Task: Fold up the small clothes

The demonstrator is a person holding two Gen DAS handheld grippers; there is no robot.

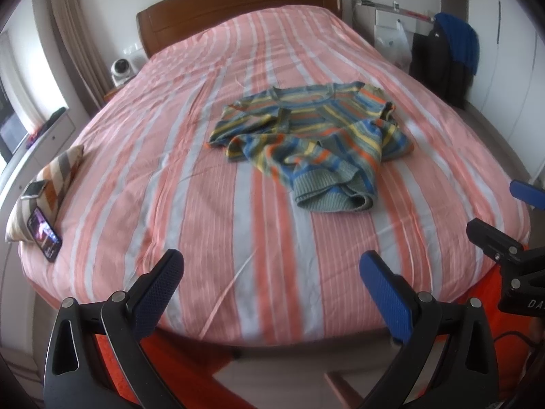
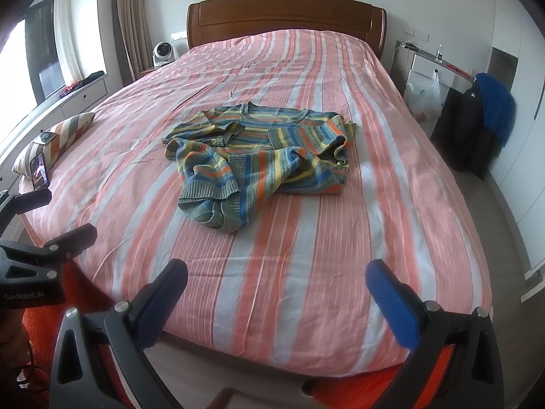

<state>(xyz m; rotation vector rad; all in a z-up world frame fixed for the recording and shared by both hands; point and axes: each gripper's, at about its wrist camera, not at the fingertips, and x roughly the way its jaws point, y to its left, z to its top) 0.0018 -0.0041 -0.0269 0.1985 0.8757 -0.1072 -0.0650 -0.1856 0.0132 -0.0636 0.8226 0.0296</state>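
Left tool (image 1: 270, 266) and right tool (image 2: 276, 276) are held wide apart, empty, at the bed (image 2: 306, 289) foot. "GenRobot.AI" is read only in the right view. Striped sweater (image 2: 259, 146) lies crumpled mid-bed. A phone (image 1: 44, 233) is propped against a cushion (image 1: 56, 179).
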